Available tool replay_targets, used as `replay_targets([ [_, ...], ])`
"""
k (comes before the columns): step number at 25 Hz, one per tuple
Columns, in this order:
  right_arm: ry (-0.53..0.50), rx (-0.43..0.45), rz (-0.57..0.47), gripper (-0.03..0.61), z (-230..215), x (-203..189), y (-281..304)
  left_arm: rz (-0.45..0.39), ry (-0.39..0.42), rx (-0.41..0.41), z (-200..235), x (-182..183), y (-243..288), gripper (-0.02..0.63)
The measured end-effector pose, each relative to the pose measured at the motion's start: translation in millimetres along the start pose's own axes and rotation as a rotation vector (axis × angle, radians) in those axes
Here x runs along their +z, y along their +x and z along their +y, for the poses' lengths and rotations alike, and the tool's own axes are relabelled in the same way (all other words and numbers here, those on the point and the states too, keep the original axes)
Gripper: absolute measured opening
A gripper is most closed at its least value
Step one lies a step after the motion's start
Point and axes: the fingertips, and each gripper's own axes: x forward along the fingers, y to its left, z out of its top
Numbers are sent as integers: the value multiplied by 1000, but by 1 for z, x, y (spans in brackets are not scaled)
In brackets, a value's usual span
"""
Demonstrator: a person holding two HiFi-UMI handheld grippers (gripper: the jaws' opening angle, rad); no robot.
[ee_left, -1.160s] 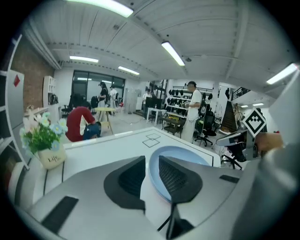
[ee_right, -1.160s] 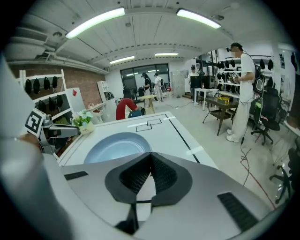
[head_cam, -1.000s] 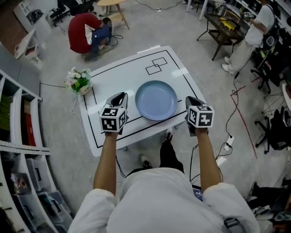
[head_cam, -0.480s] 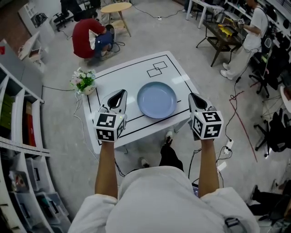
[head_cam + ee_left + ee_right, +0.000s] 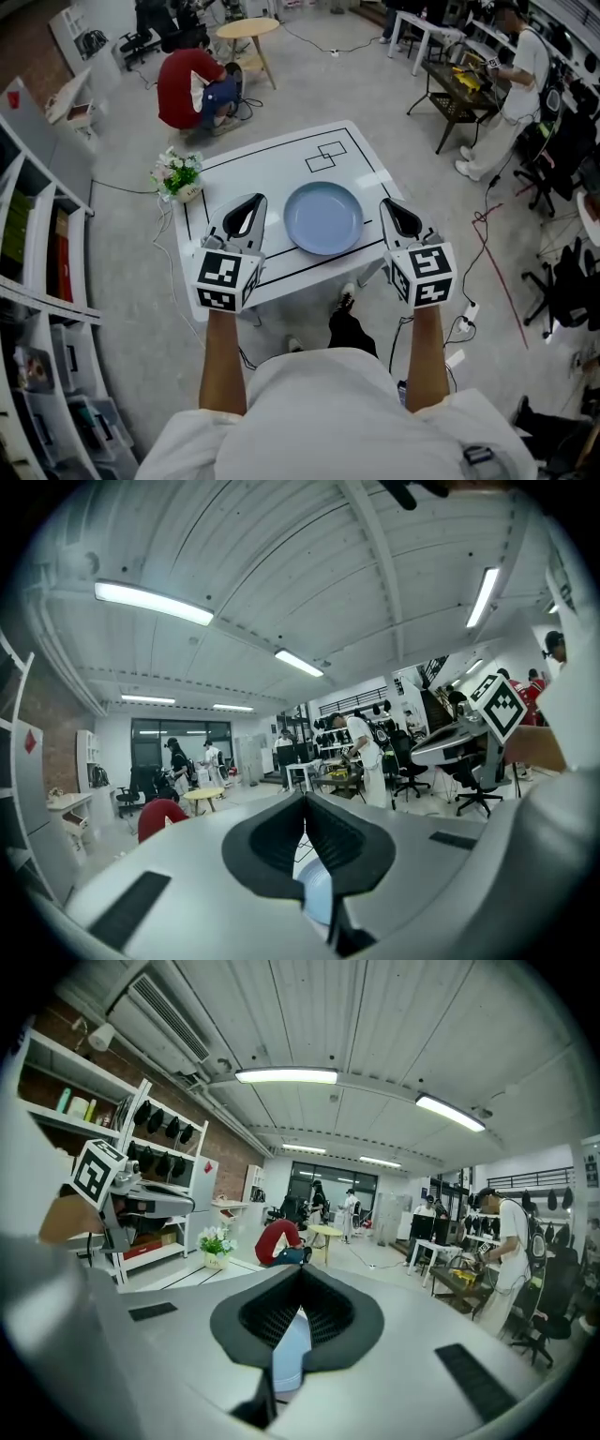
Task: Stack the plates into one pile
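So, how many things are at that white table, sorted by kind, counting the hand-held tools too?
Blue plate: 1 visible from above
Flower pot: 1
Hand-held tools: 2, left tool, right tool
Total: 4

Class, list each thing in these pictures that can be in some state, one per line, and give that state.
left claw, shut, holding nothing
right claw, shut, holding nothing
blue plate, lying flat and right way up on the table, between the claws, touched by neither
flower pot, upright at the table's edge
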Motion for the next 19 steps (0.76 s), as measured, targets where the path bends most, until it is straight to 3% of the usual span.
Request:
replay_targets([
  [19, 15, 16, -14, 12, -7, 3, 10, 6, 14, -21, -9, 6, 24, 20],
])
